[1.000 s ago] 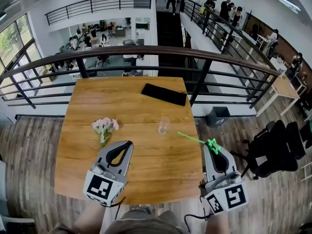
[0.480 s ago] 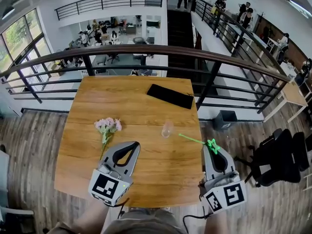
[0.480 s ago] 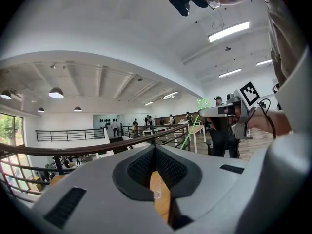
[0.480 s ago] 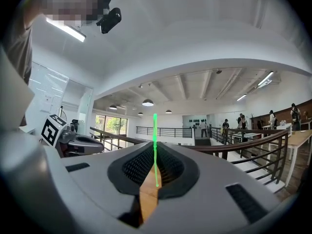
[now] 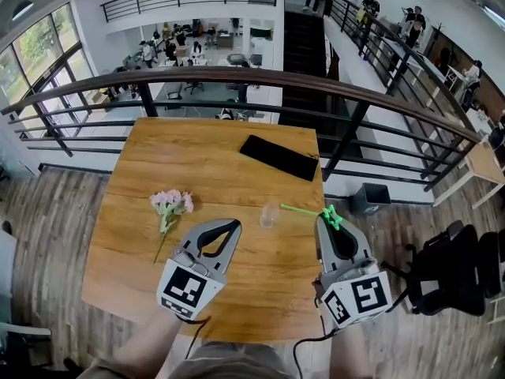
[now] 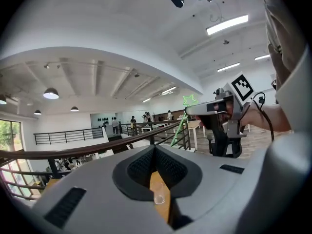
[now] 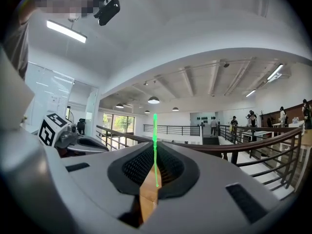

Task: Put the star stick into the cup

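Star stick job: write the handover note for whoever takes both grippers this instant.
Left gripper: shut, empty, just left of the cup.
Right gripper: shut on the star stick at its star end; the free end points left toward the cup.
Cup: upright on the table, nothing in it.
Done: stick is gripped and off the table.
Left: bring the free end over the cup's mouth, lower it in, let go.
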Demonstrator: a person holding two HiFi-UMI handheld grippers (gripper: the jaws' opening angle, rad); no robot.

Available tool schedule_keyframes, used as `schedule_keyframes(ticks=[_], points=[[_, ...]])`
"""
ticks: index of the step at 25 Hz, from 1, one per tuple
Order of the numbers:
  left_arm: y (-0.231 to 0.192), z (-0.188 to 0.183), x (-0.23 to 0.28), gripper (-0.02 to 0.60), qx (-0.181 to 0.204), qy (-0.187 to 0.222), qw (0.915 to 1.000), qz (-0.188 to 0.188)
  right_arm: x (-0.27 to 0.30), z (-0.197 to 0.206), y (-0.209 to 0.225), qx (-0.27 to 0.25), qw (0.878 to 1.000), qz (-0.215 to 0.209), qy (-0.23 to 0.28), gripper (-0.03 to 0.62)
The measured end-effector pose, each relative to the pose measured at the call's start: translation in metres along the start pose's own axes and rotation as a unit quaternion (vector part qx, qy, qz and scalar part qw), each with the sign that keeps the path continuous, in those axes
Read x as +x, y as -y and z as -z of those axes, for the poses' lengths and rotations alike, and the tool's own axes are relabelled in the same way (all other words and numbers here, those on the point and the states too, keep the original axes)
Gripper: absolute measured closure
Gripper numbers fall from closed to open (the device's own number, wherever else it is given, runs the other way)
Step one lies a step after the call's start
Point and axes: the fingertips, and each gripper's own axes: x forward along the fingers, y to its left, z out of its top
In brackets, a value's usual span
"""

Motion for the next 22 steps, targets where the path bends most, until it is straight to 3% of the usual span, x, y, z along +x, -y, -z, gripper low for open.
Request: schedule_keyframes(ticks=[8, 22], points=[[-0.011, 0.049, 0.038, 0.566, -0.028, -0.049, 0.9984, 0.003, 0.053, 0.069, -0.002, -0.027, 0.997, -0.034, -0.067, 0.554], [-0.022, 0.147, 0.088, 0.566, -0.097, -0.131, 0.9862, 0.029, 0.113, 0.192, 0.017, 0.026, 0.986, -0.026, -0.165, 0.554]])
